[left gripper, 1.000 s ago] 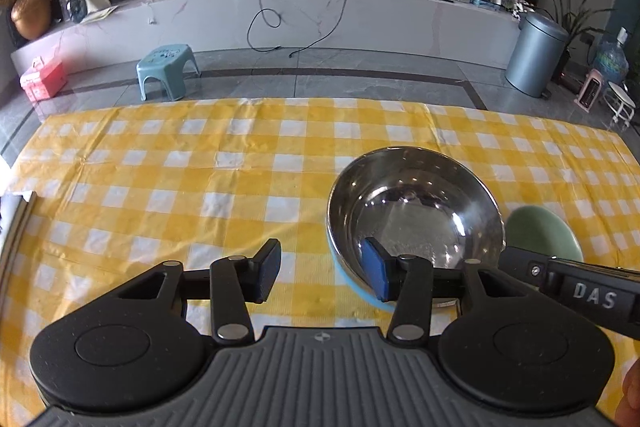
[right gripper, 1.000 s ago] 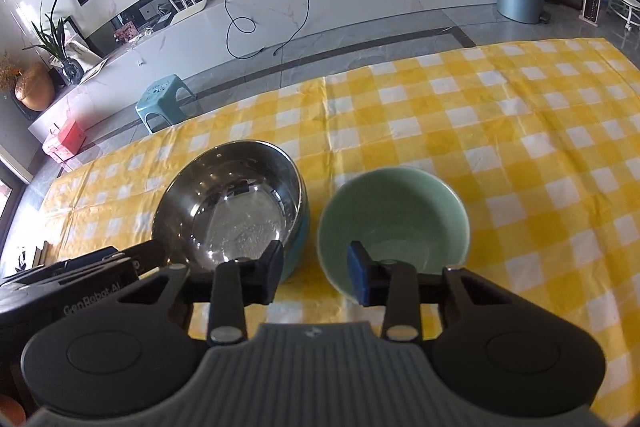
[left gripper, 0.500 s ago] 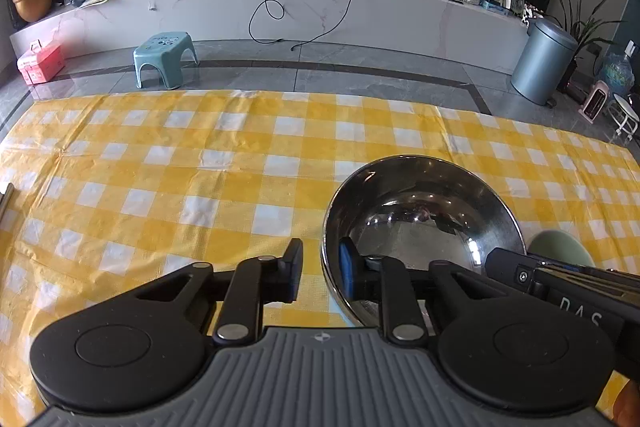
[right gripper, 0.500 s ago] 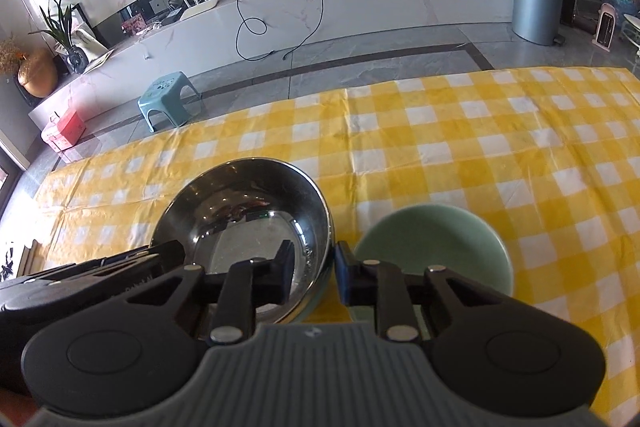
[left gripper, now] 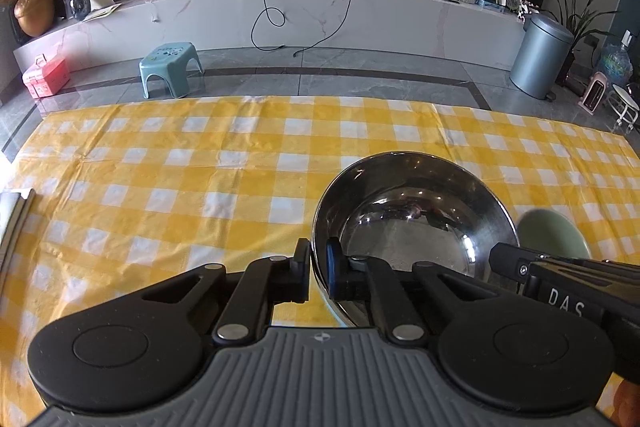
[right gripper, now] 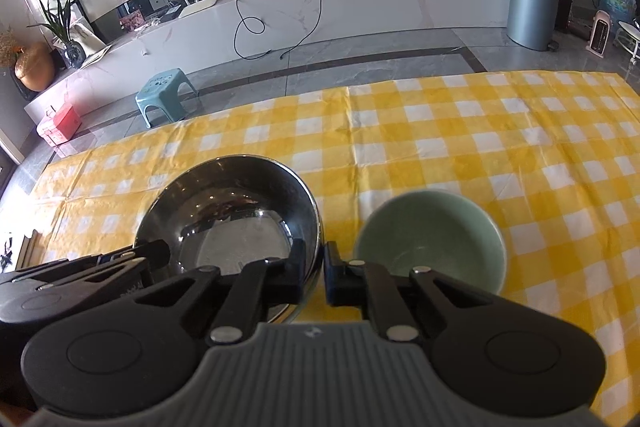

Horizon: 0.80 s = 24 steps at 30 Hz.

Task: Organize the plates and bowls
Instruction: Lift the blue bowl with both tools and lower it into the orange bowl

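Note:
A steel bowl (left gripper: 408,211) with a blue outer wall sits on the yellow checked tablecloth (left gripper: 200,187). My left gripper (left gripper: 317,269) is shut on its left rim, one finger inside the bowl and one outside. In the right wrist view the same steel bowl (right gripper: 232,219) is at lower left. My right gripper (right gripper: 315,269) is shut on its right rim in the same way. A pale green bowl (right gripper: 432,239) stands upright just right of the steel one, apart from my fingers. In the left wrist view this green bowl (left gripper: 552,235) peeks out behind the steel rim.
A flat dark-edged object (left gripper: 16,211) lies at the table's left edge. Beyond the far table edge are the floor, a small teal stool (left gripper: 170,67), a grey bin (left gripper: 540,63) and a long white cabinet (left gripper: 320,15).
Both grippers went from open to shut. The left one closed on the steel bowl's left rim and the right one on its right rim. The green bowl stayed put.

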### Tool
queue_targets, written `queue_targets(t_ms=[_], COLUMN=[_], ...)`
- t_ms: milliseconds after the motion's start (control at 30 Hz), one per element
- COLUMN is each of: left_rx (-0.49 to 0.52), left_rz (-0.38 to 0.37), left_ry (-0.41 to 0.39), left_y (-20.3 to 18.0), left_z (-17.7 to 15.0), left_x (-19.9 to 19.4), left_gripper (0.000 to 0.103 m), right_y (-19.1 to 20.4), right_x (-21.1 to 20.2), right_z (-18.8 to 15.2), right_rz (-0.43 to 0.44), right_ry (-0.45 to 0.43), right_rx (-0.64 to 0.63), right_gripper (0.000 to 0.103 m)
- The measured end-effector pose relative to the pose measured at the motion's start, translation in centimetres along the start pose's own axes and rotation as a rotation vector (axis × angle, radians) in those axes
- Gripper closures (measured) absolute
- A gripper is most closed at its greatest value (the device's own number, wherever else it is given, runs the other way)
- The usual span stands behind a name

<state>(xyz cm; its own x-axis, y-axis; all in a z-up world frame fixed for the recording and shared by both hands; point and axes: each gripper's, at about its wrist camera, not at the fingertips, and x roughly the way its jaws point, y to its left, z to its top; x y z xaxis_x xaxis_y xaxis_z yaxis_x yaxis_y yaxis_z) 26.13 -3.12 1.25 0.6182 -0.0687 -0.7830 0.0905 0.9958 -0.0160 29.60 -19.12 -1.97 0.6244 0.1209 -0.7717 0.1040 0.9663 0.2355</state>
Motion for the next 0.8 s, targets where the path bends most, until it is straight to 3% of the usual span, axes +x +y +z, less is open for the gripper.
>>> queue_targets(t_ms=[333,800], left_rx=[-0.024,-0.065], left_rz=[0.002,-0.027], left_ry=[-0.006,-0.078], left_y=[1.3,2.0], left_z=[-1.9,-5.0], left_x=[-5.0,-13.7], left_gripper=[0.095,0.094], right_y=[0.7,1.3], right_x=[-4.4,-13.6], right_z=[-3.1,-7.1], right_rz=[0.052,0.076], right_ry=[0.034,-0.030], right_rx=[0.042,0.054], right_gripper=[0.097,0.098])
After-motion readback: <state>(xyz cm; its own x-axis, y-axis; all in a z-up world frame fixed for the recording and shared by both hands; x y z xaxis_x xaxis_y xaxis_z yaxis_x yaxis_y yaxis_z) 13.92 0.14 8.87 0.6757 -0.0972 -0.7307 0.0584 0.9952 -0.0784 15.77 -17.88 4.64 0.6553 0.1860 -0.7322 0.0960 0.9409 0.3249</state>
